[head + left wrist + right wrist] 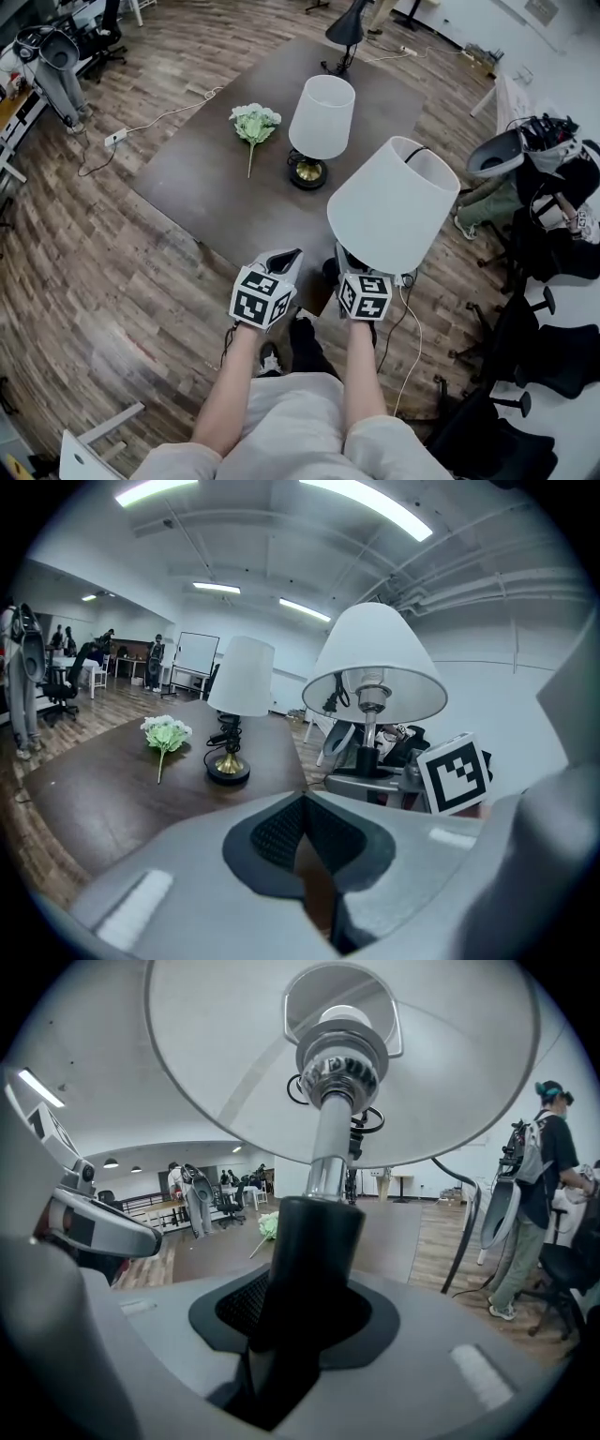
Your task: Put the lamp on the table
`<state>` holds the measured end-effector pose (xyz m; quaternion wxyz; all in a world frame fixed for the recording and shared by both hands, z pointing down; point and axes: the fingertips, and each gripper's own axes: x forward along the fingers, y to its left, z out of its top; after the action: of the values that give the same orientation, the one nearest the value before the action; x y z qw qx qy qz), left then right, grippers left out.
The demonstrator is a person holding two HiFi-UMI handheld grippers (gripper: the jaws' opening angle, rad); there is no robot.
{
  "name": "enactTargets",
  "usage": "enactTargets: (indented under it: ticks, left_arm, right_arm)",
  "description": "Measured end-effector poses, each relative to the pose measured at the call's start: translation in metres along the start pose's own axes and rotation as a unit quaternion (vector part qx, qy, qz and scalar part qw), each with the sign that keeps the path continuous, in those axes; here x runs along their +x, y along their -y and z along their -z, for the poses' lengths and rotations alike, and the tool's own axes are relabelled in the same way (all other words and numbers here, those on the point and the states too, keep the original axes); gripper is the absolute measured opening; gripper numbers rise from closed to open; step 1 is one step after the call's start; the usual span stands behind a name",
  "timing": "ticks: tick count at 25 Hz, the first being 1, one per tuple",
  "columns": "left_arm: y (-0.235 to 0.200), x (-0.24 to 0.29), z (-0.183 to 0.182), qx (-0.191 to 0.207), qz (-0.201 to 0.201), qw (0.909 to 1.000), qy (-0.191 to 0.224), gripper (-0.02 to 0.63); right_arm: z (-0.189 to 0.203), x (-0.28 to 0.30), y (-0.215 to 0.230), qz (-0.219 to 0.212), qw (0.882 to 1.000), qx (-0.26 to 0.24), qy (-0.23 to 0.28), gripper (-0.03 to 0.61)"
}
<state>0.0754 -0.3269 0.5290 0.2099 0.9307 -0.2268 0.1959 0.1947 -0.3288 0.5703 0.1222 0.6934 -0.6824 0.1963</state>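
A wide dark desk point(216, 178) lies ahead. The white-shaded lamp point(394, 202) is upright in the air just short of the desk's near corner, over the floor; the right gripper point(300, 1335) has its jaws pinching the black stem, and the left gripper point(305, 855) is beside it, jaws pressed together on nothing. To set it down well, I judge, carry it level over the bare near part and lower it flat, minding a second lamp point(319, 127) and flowers point(254, 122) mid-desk, and the trailing cord point(412, 328).

White flowers point(255, 120), black office chairs point(565, 356)
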Motion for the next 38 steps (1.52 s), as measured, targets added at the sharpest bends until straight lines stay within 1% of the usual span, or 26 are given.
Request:
enactTargets:
  ticks: [3, 5, 10, 13, 18, 25, 31, 38]
  left_arm:
    - [-0.009, 0.009, 0.006, -0.009, -0.002, 1.0, -0.002, 0.001]
    - [-0.017, 0.015, 0.012, -0.016, -0.006, 0.9999, 0.0, 0.001]
    - [-0.043, 0.014, 0.038, -0.044, -0.029, 0.9986, -0.001, 0.001]
    - [-0.053, 0.014, 0.052, -0.052, -0.037, 0.998, -0.001, 0.001]
    - [-0.066, 0.014, 0.067, -0.063, -0.048, 0.9968, -0.002, 0.001]
    - [-0.077, 0.01, 0.074, -0.068, -0.059, 0.9959, 0.008, 0.001]
    - [-0.078, 0.01, 0.081, -0.078, -0.063, 0.9948, 0.016, 0.001]
    - [-0.076, 0.012, 0.097, -0.086, -0.062, 0.9942, 0.02, 0.001]
  right_arm:
    - [0.004, 0.018, -0.002, -0.01, 1.0, -0.009, -0.008, 0.168]
    - [0.006, 0.031, -0.005, -0.02, 1.0, -0.016, -0.002, 0.169]
    - [0.012, 0.062, -0.031, -0.048, 0.997, -0.054, 0.026, 0.167]
    - [0.011, 0.077, -0.044, -0.06, 0.994, -0.077, 0.05, 0.166]
    - [0.003, 0.098, -0.059, -0.085, 0.99, -0.087, 0.078, 0.166]
    - [-0.001, 0.111, -0.066, -0.092, 0.986, -0.096, 0.098, 0.166]
    - [0.009, 0.115, -0.072, -0.1, 0.984, -0.112, 0.101, 0.166]
    - [0.027, 0.124, -0.079, -0.101, 0.981, -0.134, 0.097, 0.166]
